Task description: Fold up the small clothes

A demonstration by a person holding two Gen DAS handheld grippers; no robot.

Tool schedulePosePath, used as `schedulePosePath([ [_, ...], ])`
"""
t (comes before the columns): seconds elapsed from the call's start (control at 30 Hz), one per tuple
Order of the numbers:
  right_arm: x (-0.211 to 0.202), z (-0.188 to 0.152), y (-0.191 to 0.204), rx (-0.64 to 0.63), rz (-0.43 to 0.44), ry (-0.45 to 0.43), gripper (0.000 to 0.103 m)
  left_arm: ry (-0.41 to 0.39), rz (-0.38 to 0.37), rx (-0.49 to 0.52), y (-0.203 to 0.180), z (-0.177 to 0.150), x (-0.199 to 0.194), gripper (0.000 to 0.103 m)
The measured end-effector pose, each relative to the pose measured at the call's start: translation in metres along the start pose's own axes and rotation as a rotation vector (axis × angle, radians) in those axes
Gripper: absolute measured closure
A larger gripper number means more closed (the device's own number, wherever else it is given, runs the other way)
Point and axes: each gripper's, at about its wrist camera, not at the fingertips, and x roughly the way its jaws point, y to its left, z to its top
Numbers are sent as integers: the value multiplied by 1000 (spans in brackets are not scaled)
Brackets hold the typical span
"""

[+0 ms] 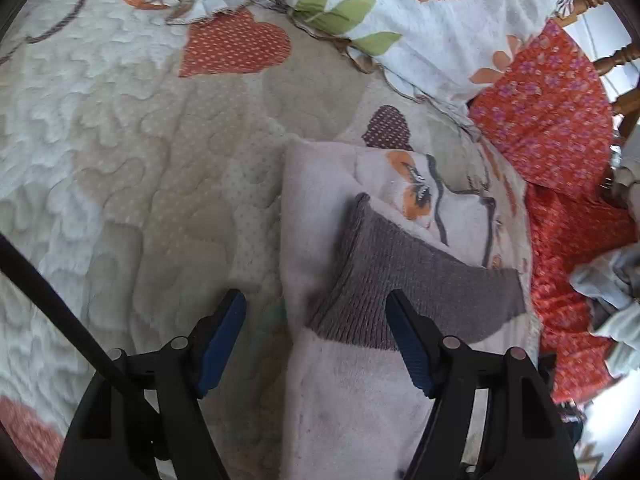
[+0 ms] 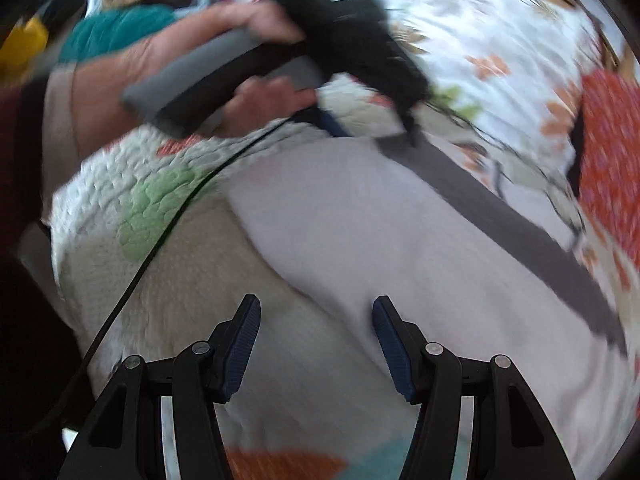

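A small pale fleece garment point(image 1: 340, 380) lies folded on the quilt. A grey ribbed band point(image 1: 420, 280) runs across it, and an orange and black print point(image 1: 416, 196) shows on its far part. My left gripper point(image 1: 316, 300) hangs open just above the garment's left edge, right finger over the band, left finger over the quilt; neither pad presses on cloth. In the blurred right wrist view, my right gripper point(image 2: 317, 302) is open over the same garment point(image 2: 360, 220), its grey band point(image 2: 500, 216) to the right. A person's hand point(image 2: 256, 100) holds a grey handle point(image 2: 224, 76) beyond.
A quilt with heart patches point(image 1: 140, 140) covers the surface. Along the back lies a white floral sheet point(image 1: 400, 20), with a red floral cloth point(image 1: 552, 120) at right before wooden spindles point(image 1: 612, 60). Pale clothes point(image 1: 612, 288) are heaped at far right. A black cable point(image 1: 60, 300) crosses the left.
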Motion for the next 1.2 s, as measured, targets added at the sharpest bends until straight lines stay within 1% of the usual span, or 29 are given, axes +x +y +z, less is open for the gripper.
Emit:
schedulePosePath([
  [0.1, 14, 11, 12, -36, -38, -15, 40, 21, -56, 2, 3, 7, 2, 32],
  [0.2, 25, 23, 12, -7, -35, -17, 41, 25, -100, -18, 4, 12, 5, 28],
  [0.27, 31, 29, 13, 4, -38, -24, 48, 10, -105, -25, 2, 15, 8, 28],
  [0.3, 32, 31, 13, 6, -40, -27, 59, -2, -96, -28, 0, 17, 10, 28],
  [0.33, 35, 33, 14, 8, -39, -29, 72, -12, -82, -25, -2, 17, 11, 34],
  [0.37, 37, 36, 16, 8, -42, -30, 78, -22, -54, -15, -5, 17, 11, 44],
  [0.4, 37, 38, 18, 10, -46, -31, 88, -21, -19, -1, -8, 17, 13, 79],
  [0.43, 36, 39, 17, 20, -53, -35, 92, 4, -9, 4, -10, 16, 17, 91],
  [0.47, 33, 41, 15, 38, -47, -39, 93, 7, -11, -6, -11, 15, 20, 91],
  [0.53, 26, 40, 5, 82, -32, -49, 94, -14, 27, 8, -17, 13, 18, 92],
  [0.6, 14, 38, -13, 131, -32, -68, 94, -32, 57, 23, -28, 11, 13, 92],
  [0.7, -14, 31, -44, 192, -54, -101, 94, -73, 42, 48, -58, 11, 1, 92],
  [0.77, -42, 19, -67, 236, -84, -124, 95, -112, 2, 82, -93, 8, -4, 92],
  [0.8, -57, 12, -81, 259, -103, -135, 96, -117, -25, 105, -114, 4, -1, 92],
  [0.9, -99, -18, -123, 336, -178, -140, 96, -88, -62, 218, -199, -9, 25, 92],
  [0.93, -113, -31, -137, 366, -209, -137, 96, -74, -76, 244, -220, -13, 33, 92],
  [1.0, -136, -62, -166, 450, -269, -116, 96, -51, -88, 319, -273, -26, 53, 91],
  [1.07, -150, -91, -188, 530, -304, -81, 96, -29, -75, 354, -311, -39, 73, 89],
  [1.1, -152, -106, -198, 566, -308, -46, 96, -9, -78, 357, -325, -45, 82, 88],
  [1.17, -148, -130, -211, 622, -290, 39, 95, 3, -71, 342, -334, -54, 84, 86],
  [1.2, -146, -140, -217, 651, -286, 71, 94, 0, -62, 333, -333, -57, 80, 80],
])
